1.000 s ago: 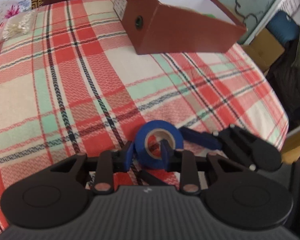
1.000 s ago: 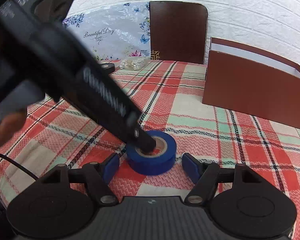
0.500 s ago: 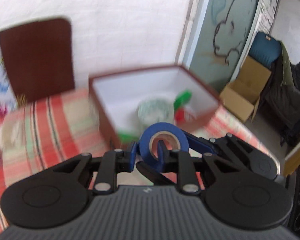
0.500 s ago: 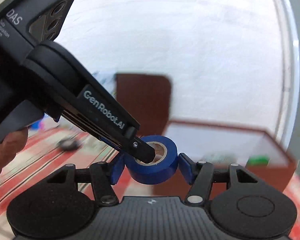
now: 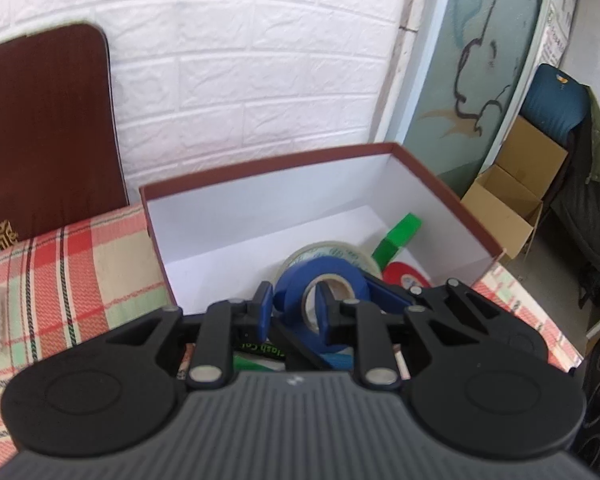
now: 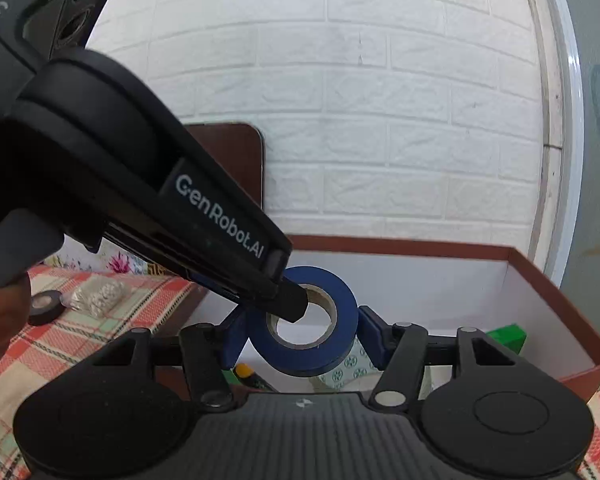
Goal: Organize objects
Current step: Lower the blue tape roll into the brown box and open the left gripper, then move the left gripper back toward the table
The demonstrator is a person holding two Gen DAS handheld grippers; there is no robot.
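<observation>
Both grippers are gripping the blue tape roll (image 6: 304, 332) above the open box (image 5: 452, 208): the left gripper (image 5: 290, 314) is pinching its wall through the core, the right gripper (image 6: 300, 340) is clamping its outside (box directly below, other rolls inside).

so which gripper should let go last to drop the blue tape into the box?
Probably the right gripper: its pads clamp the blue tape roll's outer sides above the box. The left gripper pinches the wall through the core, so free it first.
</observation>
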